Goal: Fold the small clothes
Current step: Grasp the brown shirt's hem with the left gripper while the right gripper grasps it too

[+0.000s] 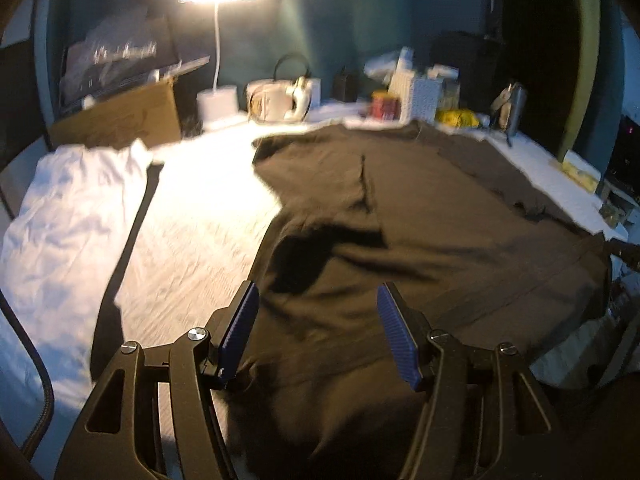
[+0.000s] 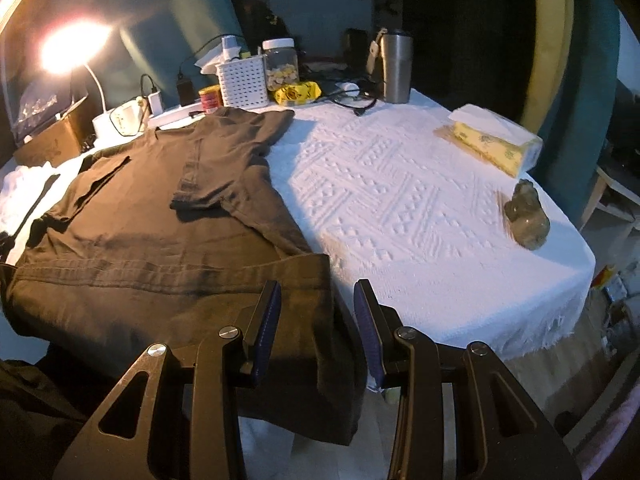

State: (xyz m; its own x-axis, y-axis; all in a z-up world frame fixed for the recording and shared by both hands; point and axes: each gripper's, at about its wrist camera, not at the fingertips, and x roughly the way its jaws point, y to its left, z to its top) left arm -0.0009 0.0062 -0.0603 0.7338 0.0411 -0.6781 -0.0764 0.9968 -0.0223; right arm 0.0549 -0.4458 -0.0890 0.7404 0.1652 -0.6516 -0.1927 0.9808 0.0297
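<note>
Dark brown short-sleeved cotton shirt (image 2: pixel 160 232), flat on white embossed tablecloth (image 2: pixel 400 200). Left gripper (image 1: pixel 318 334) and right gripper (image 2: pixel 316 328): jaws released, holding nothing, above the hem. Risk: a shallow pinch, seemingly likely through blur, catches one layer and skews the fold.

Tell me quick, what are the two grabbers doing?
Left gripper: open, nothing held, above the brown shirt.
Right gripper: open, nothing held, over the shirt's hem corner.

Matt cloth shirt (image 2: pixel 160 216) — embossed white tablecloth (image 2: pixel 400 216).

Both grippers angled down, left gripper (image 1: pixel 316 332) fingers wide apart, right gripper (image 2: pixel 316 330) fingers narrower, nothing gripped.
</note>
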